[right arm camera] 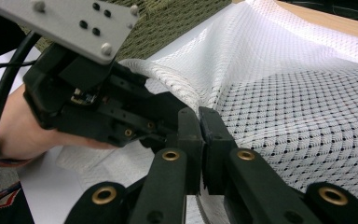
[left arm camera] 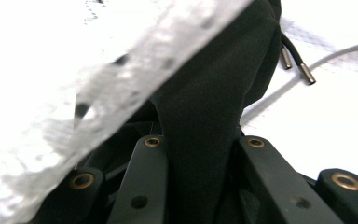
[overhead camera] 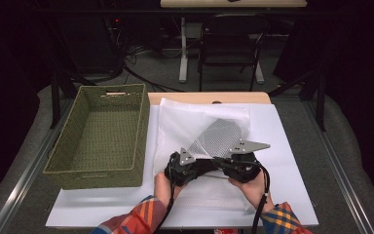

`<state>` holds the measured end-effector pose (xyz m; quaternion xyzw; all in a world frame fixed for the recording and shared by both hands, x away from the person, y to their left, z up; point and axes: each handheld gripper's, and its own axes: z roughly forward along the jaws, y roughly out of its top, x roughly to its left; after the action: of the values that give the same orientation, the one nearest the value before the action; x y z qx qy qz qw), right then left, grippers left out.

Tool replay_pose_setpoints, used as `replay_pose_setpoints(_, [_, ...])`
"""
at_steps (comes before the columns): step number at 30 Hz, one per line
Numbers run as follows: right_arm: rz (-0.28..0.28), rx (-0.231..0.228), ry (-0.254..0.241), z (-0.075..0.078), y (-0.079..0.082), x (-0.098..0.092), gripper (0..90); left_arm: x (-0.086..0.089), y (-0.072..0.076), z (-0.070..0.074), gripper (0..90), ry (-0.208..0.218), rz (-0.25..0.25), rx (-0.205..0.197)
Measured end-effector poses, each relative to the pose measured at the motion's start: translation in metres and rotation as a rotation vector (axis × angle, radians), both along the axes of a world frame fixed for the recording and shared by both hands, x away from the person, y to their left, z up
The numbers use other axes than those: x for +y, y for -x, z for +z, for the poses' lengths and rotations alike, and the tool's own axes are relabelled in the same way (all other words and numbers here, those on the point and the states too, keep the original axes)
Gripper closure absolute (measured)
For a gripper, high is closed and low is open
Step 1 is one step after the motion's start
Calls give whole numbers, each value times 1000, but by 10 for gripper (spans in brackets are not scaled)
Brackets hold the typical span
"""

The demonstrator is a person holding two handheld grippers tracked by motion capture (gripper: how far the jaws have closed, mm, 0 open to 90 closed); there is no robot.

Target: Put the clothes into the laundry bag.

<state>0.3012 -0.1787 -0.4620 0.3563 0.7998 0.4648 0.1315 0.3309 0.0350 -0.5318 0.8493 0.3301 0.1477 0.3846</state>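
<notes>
A white mesh bag (overhead camera: 195,122) lies on the white mat, its near end lifted between my two grippers. My left gripper (overhead camera: 202,165) is shut on a fold of black cloth (left arm camera: 214,93), which runs up between its jaws. A strip of the mesh bag (left arm camera: 135,70) crosses in front of that cloth. Two black drawstring ends with metal tips (left arm camera: 303,70) lie on the mat beyond. My right gripper (right arm camera: 199,114) is shut, pinching the rolled edge of the mesh bag (right arm camera: 298,93). The left gripper (right arm camera: 168,105) sits tip to tip with it.
An empty green woven basket (overhead camera: 141,131) stands on the left of the white mat (overhead camera: 282,146), close to the bag. The mat covers a wooden table (overhead camera: 209,97). Beyond it are a dark floor, cables and desk legs. The person's plaid sleeves come in at the bottom.
</notes>
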Motion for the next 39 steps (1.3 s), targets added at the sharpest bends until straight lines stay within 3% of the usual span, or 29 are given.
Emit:
replay_pose_setpoints(5, [6, -5, -4, 2, 1, 0, 883, 2, -7, -2, 790, -2, 50, -17])
replay_pose_setpoints(13, [7, 25, 15, -6, -2, 2, 884, 2, -8, -13, 741, -33, 50, 30])
replay_pose_setpoints(18, [7, 24, 13, -6, -1, 1, 883, 5, -5, -9, 542, -46, 46, 42])
replay_pose_setpoints(22, [5, 23, 15, -6, -2, 0, 883, 6, 0, -4, 437, -54, 21, 46])
replay_pose_setpoints(27, [5, 21, 11, -5, -2, -1, 883, 5, 6, 0, 337, -58, -3, 63])
replay_pose_setpoints(31, [7, 25, 10, -5, -2, -1, 883, -1, 11, -5, 288, -108, -12, 65])
replay_pose_setpoints(33, [7, 26, 9, -5, -2, -1, 883, -5, 12, -11, 322, -140, -4, 64])
replay_pose_setpoints(35, [6, 28, 12, -6, -2, 0, 883, -6, 11, -16, 433, -155, 10, 55])
replay_pose_setpoints(39, [7, 32, 13, -6, -2, 0, 883, -1, 10, -21, 627, -112, -9, 46])
